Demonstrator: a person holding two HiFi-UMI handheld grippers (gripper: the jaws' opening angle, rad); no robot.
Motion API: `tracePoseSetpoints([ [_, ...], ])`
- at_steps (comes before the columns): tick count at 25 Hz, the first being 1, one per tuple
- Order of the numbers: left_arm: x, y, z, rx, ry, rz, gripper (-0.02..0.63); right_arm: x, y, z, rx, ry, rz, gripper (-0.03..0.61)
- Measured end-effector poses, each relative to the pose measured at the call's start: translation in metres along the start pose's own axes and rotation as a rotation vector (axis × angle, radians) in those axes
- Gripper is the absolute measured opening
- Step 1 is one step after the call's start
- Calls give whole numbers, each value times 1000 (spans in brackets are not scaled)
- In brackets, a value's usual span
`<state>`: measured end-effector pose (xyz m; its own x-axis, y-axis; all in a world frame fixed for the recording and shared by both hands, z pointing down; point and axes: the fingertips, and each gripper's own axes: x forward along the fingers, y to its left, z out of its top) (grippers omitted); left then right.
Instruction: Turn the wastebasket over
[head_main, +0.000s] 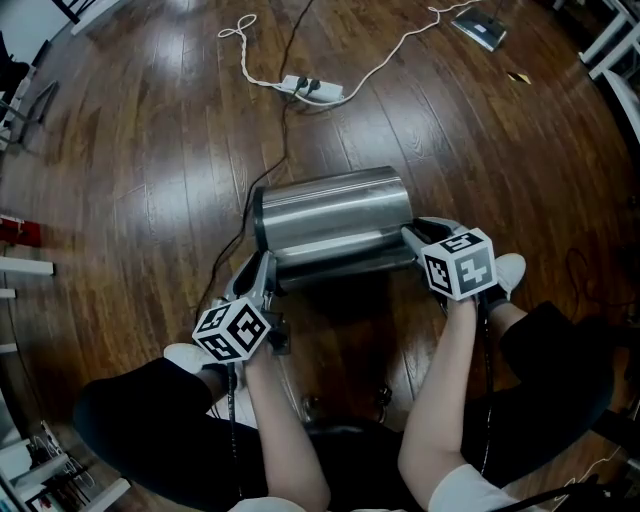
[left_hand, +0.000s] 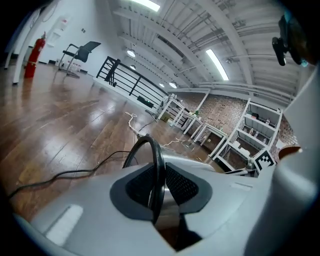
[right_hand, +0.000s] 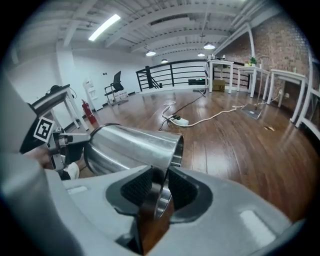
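The steel wastebasket (head_main: 335, 222) lies on its side on the wooden floor, in front of the person's knees. My left gripper (head_main: 263, 279) is at its left end. In the left gripper view the basket's black rim ring (left_hand: 158, 160) runs between the pads, and the left gripper (left_hand: 157, 186) is shut on it. My right gripper (head_main: 416, 240) is at the right end. In the right gripper view the wastebasket (right_hand: 130, 146) stretches away to the left, and the right gripper (right_hand: 159, 194) is shut on its thin steel rim.
A white power strip (head_main: 312, 88) with a white cable lies on the floor beyond the basket. A black cable (head_main: 285, 135) runs from it toward the basket's left end. The person's white shoes (head_main: 511, 268) flank the basket. Shelving (left_hand: 252, 135) stands far off.
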<state>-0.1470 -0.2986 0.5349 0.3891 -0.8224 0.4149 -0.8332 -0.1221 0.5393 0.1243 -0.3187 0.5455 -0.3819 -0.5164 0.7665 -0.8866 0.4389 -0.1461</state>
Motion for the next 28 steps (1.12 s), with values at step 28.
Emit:
tracePoseSetpoints([
  [28,-14,-107,65,766,112,-24,75,129,78,-52,497,-180,151,-1],
])
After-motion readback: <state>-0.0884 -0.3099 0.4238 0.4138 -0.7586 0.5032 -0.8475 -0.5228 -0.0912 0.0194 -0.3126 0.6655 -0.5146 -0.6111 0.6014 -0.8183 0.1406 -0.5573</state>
